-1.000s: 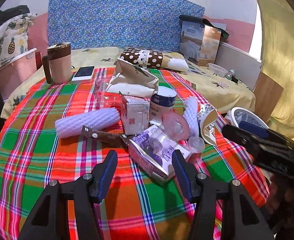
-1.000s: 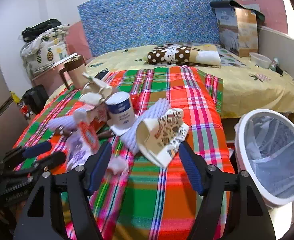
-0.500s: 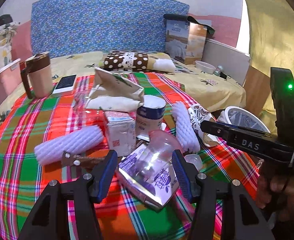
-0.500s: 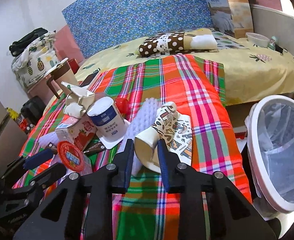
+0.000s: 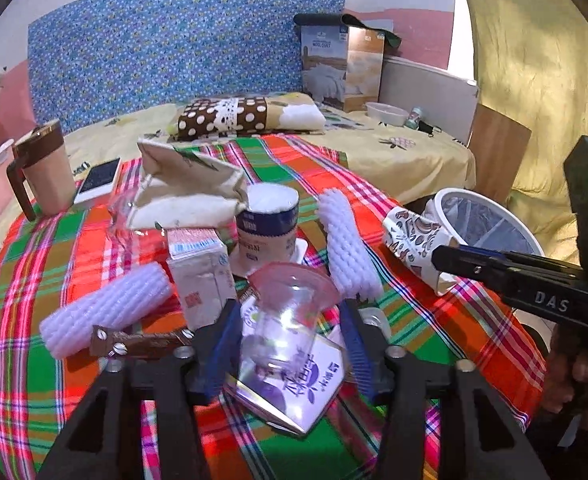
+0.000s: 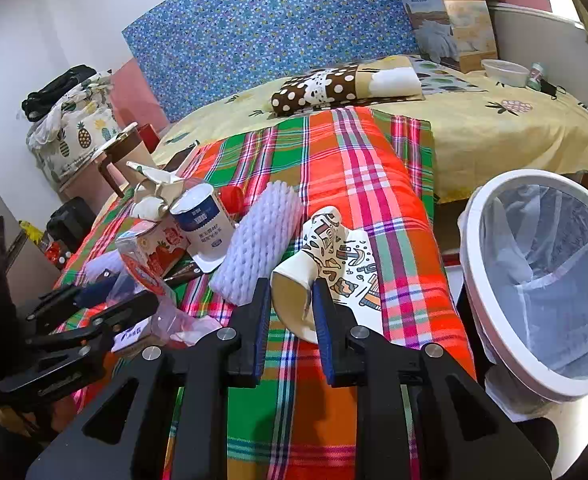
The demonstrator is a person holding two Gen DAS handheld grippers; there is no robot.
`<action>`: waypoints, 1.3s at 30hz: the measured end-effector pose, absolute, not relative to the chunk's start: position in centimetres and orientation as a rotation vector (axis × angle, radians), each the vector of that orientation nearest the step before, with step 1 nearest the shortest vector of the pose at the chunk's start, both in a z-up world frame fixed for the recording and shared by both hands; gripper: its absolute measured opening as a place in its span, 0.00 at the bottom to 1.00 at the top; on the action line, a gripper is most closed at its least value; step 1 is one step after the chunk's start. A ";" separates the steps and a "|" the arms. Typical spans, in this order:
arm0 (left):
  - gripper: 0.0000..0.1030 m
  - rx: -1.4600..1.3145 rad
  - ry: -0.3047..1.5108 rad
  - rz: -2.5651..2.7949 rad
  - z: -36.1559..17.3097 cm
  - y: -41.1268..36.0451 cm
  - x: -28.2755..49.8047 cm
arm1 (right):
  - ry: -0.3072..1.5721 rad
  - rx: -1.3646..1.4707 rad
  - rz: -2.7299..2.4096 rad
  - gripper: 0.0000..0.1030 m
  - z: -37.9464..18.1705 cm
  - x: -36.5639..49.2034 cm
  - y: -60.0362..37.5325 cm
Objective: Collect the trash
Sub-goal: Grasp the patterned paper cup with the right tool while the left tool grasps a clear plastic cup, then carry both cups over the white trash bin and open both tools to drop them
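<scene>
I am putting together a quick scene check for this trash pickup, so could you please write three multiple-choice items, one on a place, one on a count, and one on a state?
1. Where is the white bin?
A. on the plaid cloth
B. beside the bed, off the cloth's edge
C. on the pillow

2. How many white foam net sleeves lie on the plaid cloth?
A. one
B. two
C. four

3. What is the right hand-held gripper doing?
A. shut on the patterned paper cup
B. wide open over bare cloth
C. shut on the mug

Answers: 1 B, its rim sits past the cloth's side in the right wrist view. 2 B, one sleeve lies left of the carton, another right of the yogurt tub. 3 A, both pads squeeze the cup's crushed mouth.
</scene>
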State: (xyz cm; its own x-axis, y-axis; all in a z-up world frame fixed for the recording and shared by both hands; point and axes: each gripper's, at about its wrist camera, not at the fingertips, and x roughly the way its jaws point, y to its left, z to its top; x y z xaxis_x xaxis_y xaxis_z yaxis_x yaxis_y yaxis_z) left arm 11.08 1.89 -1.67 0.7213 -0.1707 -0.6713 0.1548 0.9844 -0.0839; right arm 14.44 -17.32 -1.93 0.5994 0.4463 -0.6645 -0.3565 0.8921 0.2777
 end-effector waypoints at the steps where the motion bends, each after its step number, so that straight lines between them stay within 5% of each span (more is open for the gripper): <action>1: 0.35 -0.028 0.746 -0.175 -1.7 1.8 11.1 | 0.799 0.120 0.468 0.22 -1.9 14.4 -17.4; 2: 0.29 -0.034 0.746 -0.171 -1.7 1.8 11.0 | 0.795 0.120 0.470 0.22 -1.9 14.3 -17.6; 20: 0.28 -0.072 0.702 -0.144 2.3 0.4 9.5 | 0.685 0.156 0.458 0.21 0.4 12.2 -21.9; 39: 0.28 0.065 0.758 -0.464 1.2 -17.4 15.8 | 0.700 0.259 0.193 0.21 -1.8 12.5 -33.0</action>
State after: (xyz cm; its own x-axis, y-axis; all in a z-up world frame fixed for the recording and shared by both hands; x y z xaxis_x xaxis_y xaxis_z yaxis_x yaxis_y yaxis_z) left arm 15.85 -17.42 1.21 0.6302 -0.3820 -0.6759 0.4278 0.8973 -0.1083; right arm 12.55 -32.98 -1.85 0.7491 0.2612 -0.6088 -0.0885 0.9502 0.2988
